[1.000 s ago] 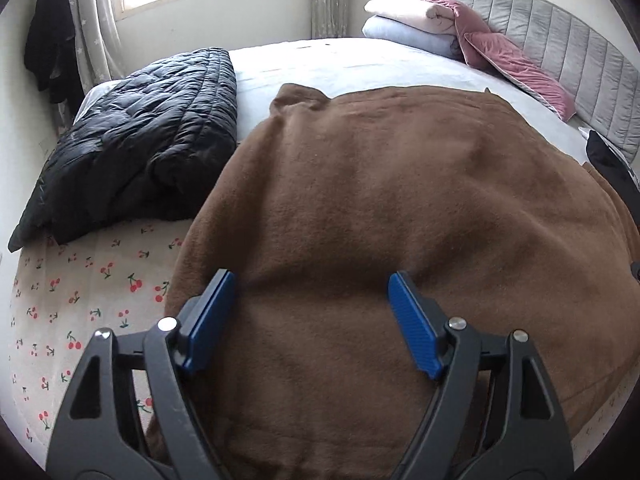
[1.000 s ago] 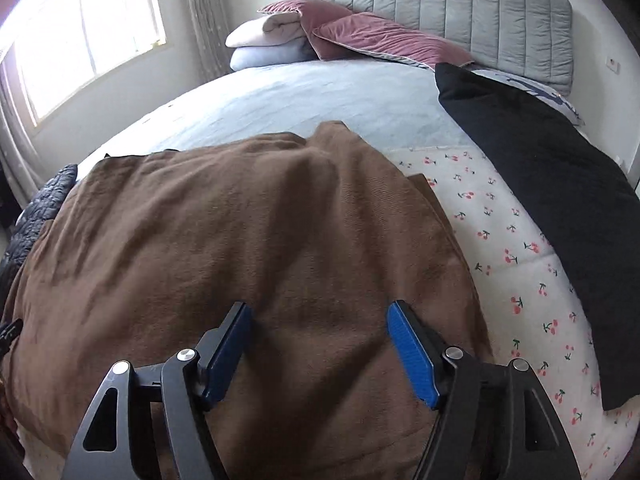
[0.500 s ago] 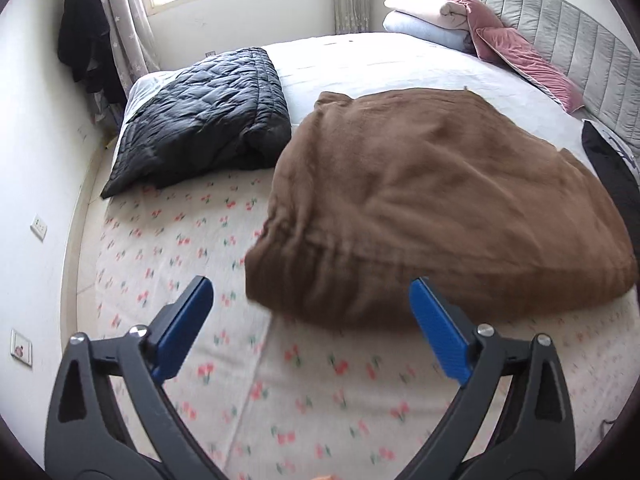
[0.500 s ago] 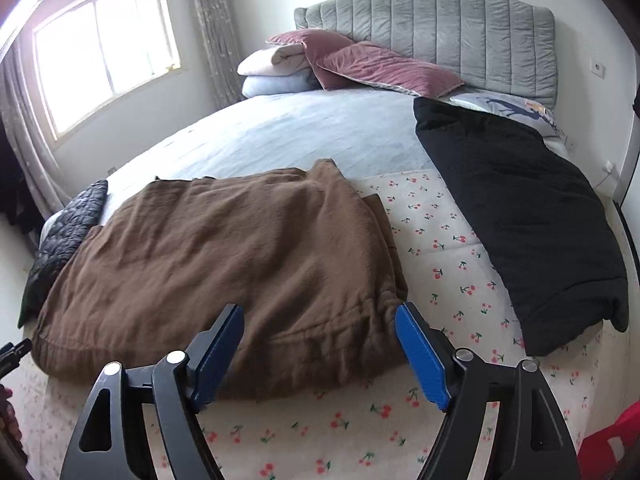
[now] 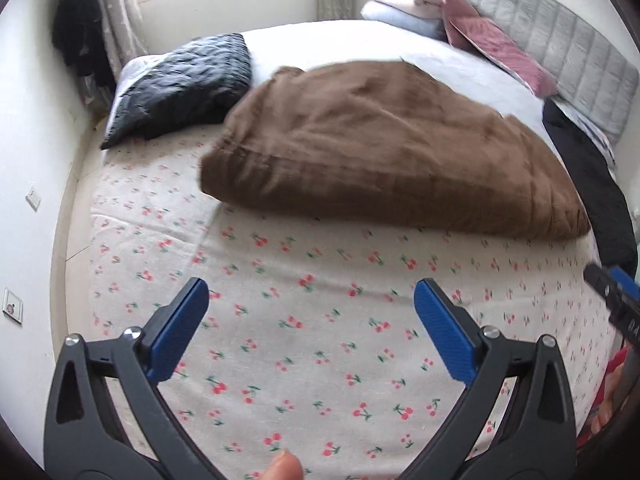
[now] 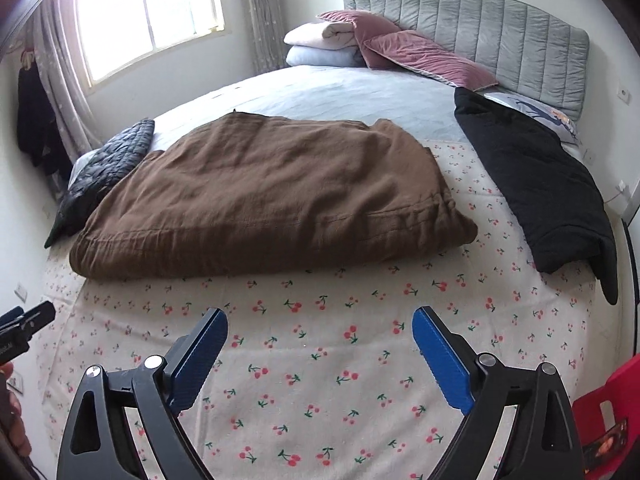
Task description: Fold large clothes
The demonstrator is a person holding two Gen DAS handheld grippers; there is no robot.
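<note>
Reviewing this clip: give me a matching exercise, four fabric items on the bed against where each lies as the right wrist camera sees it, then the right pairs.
Items:
1. brown garment
2. black garment
3. quilted dark jacket
4. pink cushions

Places:
A. against the grey headboard
B. right side of the bed
C. folded in the middle, beyond both open grippers
D. left edge, by the window side

Pairs: 1-C, 2-B, 3-D, 4-A

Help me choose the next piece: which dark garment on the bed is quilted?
The one on the window side, left of the brown garment; the black one on the right is plain.
</note>
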